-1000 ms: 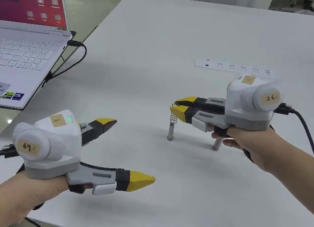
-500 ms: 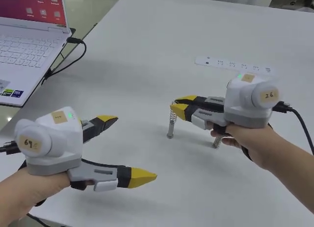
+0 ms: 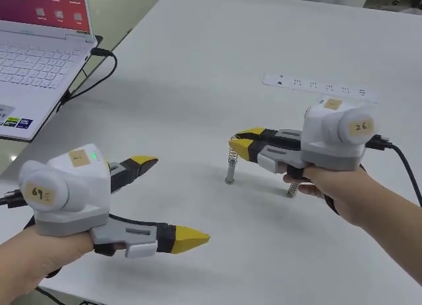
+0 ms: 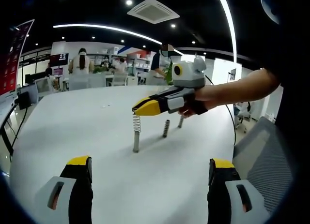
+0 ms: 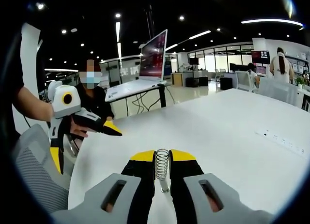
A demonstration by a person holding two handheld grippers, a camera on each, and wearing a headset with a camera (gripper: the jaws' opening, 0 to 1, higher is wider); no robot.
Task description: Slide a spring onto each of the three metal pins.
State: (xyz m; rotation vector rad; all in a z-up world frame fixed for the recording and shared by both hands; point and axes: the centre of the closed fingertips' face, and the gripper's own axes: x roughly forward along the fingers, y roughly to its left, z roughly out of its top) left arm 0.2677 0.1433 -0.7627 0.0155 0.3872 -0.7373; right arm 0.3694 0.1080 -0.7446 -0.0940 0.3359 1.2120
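Pinching 1 spring (image 3: 232, 159) on an upright pin (image 3: 229, 179), right gripper (image 3: 237, 141) hovered over the table (image 3: 198, 68); left gripper (image 3: 179, 199) hung spread. Another sprung pin (image 3: 291, 190) stood under the right hand (image 3: 336, 186); laptop (image 3: 33, 48), power strip (image 3: 320, 87) lay beyond.

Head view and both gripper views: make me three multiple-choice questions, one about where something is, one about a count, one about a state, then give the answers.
1. Where does the power strip lie?
A. on the table, beyond the right gripper
B. on the floor
C. on a chair

2. How many pins stand on the table in the left gripper view?
A. one
B. three
C. five

3. What is the state of the right gripper?
A. wide open and empty
B. shut on a spring
C. lying flat on the table

Answers: 1 A, the head view shows the strip on the white top past that gripper. 2 B, three upright pins stand in a row there. 3 B, the right gripper view shows the spring held between its yellow tips.
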